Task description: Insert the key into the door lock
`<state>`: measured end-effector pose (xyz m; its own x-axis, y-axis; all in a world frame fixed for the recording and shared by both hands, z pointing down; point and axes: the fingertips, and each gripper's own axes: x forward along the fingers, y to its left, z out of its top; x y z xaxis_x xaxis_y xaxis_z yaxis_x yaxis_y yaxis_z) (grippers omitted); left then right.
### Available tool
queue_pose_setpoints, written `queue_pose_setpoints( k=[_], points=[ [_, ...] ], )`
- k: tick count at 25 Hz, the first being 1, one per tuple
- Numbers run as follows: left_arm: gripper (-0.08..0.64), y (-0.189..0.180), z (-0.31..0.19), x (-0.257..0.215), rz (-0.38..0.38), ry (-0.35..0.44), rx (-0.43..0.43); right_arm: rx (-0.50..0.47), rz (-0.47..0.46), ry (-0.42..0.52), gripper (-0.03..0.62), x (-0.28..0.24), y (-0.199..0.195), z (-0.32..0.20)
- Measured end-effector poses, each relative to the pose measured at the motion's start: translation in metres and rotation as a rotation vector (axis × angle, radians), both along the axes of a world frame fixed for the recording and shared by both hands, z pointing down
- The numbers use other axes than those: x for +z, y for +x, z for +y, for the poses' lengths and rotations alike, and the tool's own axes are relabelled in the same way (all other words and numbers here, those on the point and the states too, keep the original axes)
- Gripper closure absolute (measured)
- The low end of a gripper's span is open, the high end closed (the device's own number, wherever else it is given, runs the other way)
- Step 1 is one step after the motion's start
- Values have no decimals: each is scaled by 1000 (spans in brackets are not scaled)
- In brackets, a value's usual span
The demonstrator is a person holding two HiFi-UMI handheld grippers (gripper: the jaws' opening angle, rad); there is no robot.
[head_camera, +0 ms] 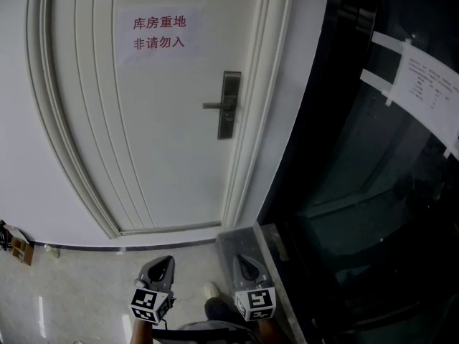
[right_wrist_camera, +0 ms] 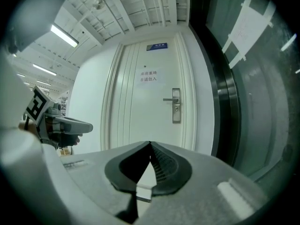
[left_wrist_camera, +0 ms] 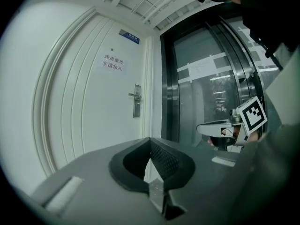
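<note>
A white door (head_camera: 165, 135) carries a metal lock plate with a lever handle (head_camera: 229, 104), which also shows far ahead in the left gripper view (left_wrist_camera: 137, 101) and the right gripper view (right_wrist_camera: 176, 105). Both grippers are low in the head view, well short of the door. My left gripper (head_camera: 163, 262) is shut, its jaws meeting at the tip (left_wrist_camera: 150, 139). Beside it my right gripper (head_camera: 243, 261) is also shut (right_wrist_camera: 150, 143). No key shows between either pair of jaws. Each gripper appears in the other's view: the right gripper (left_wrist_camera: 213, 127) and the left gripper (right_wrist_camera: 70, 124).
A paper sign with red print (head_camera: 159, 32) is stuck on the door. Dark glass panels (head_camera: 373, 192) with taped white sheets (head_camera: 430, 92) stand to the right of the door frame. Small items (head_camera: 18, 244) lie on the tiled floor at the left wall. A shoe (head_camera: 211, 290) shows between the grippers.
</note>
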<state>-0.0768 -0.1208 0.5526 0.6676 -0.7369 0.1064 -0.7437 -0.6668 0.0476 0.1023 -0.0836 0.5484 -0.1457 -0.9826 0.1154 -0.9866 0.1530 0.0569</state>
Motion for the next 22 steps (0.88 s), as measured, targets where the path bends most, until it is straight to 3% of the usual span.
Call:
queue_pose_setpoints(
  k=[22],
  points=[
    [558, -11, 3, 0, -2, -1, -10, 2, 12, 17, 591, -6, -4, 1]
  ],
)
